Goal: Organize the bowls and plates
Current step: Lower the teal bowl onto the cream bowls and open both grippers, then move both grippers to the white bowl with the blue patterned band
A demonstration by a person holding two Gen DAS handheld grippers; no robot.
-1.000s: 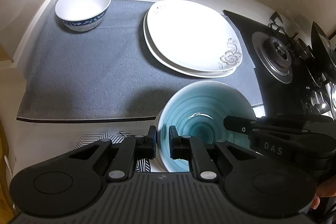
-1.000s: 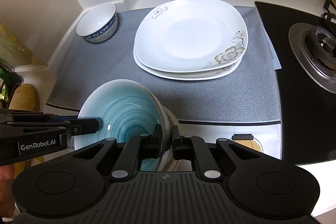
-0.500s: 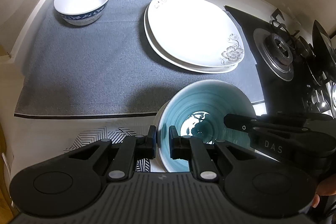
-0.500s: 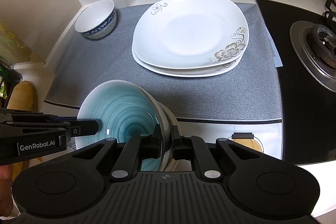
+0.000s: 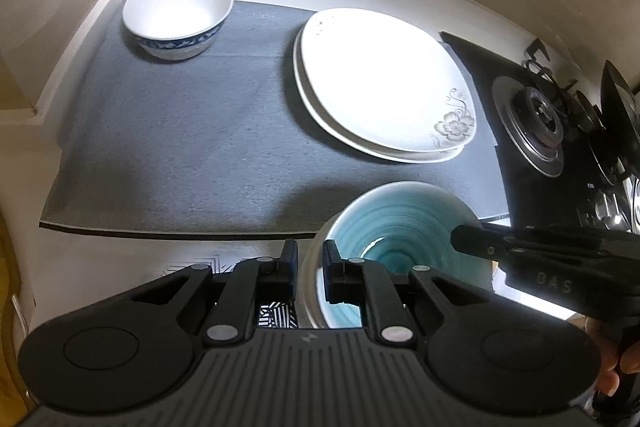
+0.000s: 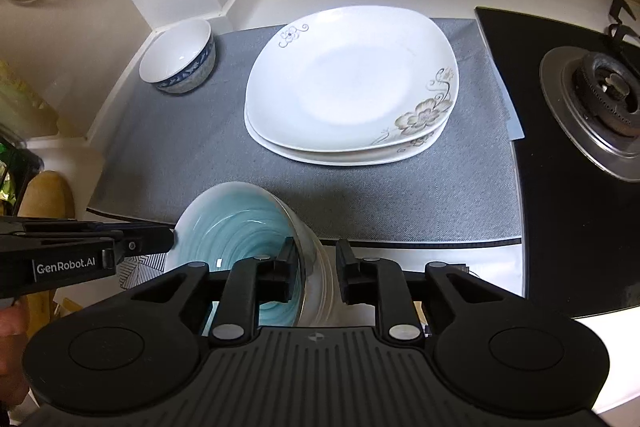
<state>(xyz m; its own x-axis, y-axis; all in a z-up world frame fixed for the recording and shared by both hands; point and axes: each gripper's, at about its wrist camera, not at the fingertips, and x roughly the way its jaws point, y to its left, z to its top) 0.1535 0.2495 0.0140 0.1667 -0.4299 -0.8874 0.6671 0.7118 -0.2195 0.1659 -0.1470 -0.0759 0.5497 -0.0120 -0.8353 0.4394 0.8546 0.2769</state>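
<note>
Grip change at the right gripper (image 6: 316,255): its fingers, clenched on the rim of the teal bowl (image 6: 236,227) half a second ago, now stand wider apart, with the bowl's ribbed outer wall in the gap and the outer finger seemingly clear of it. I read this as a release. The left gripper (image 5: 310,255) stays clenched on the opposite rim, so the bowl hangs from one side only. Both views have also crept forward: the bowl's far rim now overlaps the front edge of the grey mat (image 5: 200,147). Whether its foot already rests on the worktop I cannot tell. My judgement is that the bowl is being handed to the left side or set down, and that a one-sided hold on a smooth, deep bowl may let it tip.

Room ahead of the fingers: open mat straight beyond the left fingers. Far ahead and to their left sits the small blue-banded bowl (image 5: 176,11), tucked near the wall corner, a likely nesting partner. Ahead and right of the left fingers lie two stacked floral plates (image 5: 380,87), well apart from the teal bowl. Farther right, the black hob (image 6: 560,227) and its burner (image 6: 608,87) bound the mat. A striped item (image 5: 276,317) shows just beneath the left fingers.
</note>
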